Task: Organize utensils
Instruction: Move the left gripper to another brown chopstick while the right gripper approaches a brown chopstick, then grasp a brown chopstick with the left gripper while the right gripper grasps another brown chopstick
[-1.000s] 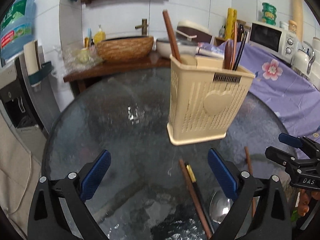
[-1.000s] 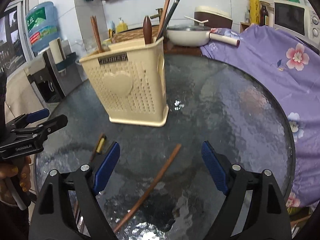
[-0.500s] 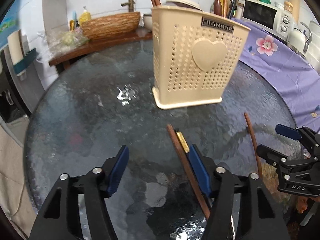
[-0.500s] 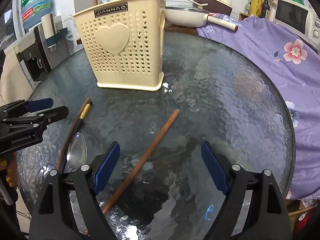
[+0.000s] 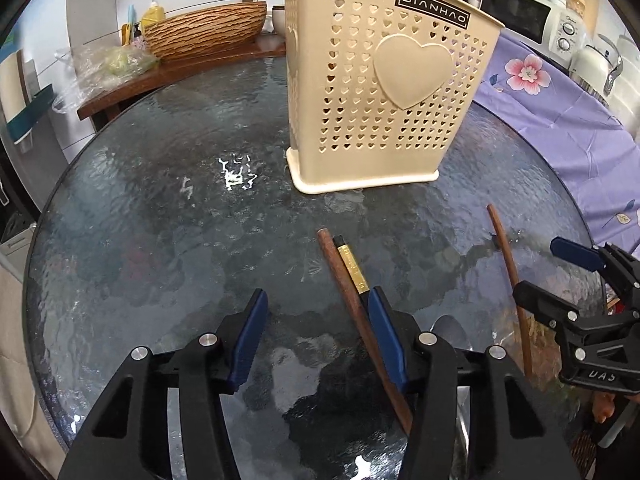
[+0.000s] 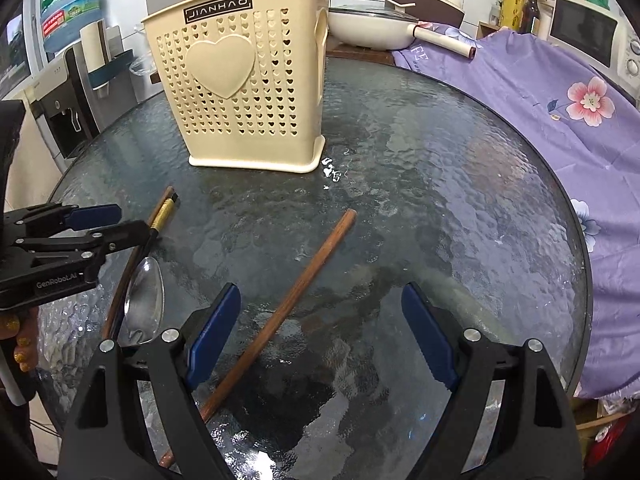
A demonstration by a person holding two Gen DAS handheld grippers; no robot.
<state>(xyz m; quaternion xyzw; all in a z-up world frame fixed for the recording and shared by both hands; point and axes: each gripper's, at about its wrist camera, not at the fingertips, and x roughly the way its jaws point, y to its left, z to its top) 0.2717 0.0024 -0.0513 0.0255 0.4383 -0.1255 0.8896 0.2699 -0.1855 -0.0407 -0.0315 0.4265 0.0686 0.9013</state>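
Utensil holder (image 5: 384, 92): one, cream plastic, heart-perforated, upright on the round glass surface (image 5: 160, 220) toward its far edge; several handles stand in it, tops cropped in both views, count uncertain.

Loose utensils on the surface, toward the near edge: four.
- Brown chopstick (image 5: 352, 304): one, flat on the glass; runs under the right finger of the left gripper (image 5: 316, 340) in the left wrist view.
- Black chopstick with gold band (image 5: 352, 268): one, touching the brown one along its side; its lower length hidden behind that same finger.
- Second brown chopstick (image 6: 288, 308): one, lying apart from the pair, diagonal; in the right wrist view its near end passes under the left finger of the right gripper (image 6: 320, 344).
- Metal spoon (image 6: 144, 300): one; bowl plain in the right wrist view, beside the pair; only a sliver shows in the left wrist view.

Left gripper: fingers spread, holding nothing, low over the near edge.
Right gripper: fingers spread wider, holding nothing.

Surroundings: purple floral cloth (image 6: 560, 92) past the right edge; white pan (image 6: 372, 28) and water bottle (image 6: 68, 12) seen only from the right wrist; woven basin (image 5: 204, 30) only from the left wrist; microwave (image 5: 532, 20) in both.
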